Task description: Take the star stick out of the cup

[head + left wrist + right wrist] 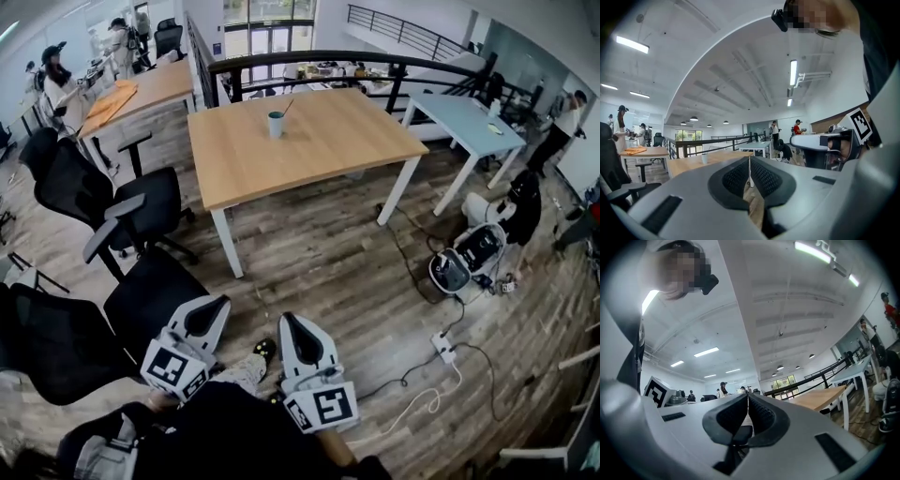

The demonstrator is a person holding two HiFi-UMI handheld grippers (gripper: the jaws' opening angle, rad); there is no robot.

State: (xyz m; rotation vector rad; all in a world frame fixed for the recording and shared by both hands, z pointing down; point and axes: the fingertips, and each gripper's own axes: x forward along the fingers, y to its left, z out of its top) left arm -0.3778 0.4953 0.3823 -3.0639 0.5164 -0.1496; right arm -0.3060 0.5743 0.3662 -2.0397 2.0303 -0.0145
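Open office, wooden table (323, 155) far ahead: cup (276, 125) there holds the star stick (287, 107); left gripper (208, 314) and right gripper (292, 330) hang near, jaws together, empty, likely pre-approach.

Ahead: your path to the table (356, 141) is open wood floor (309, 272).
Left: black chairs (150, 202) crowd that side.
Right: cables (419, 403) trail across the floor.
Tabletop: you have room all round the cup (276, 124).
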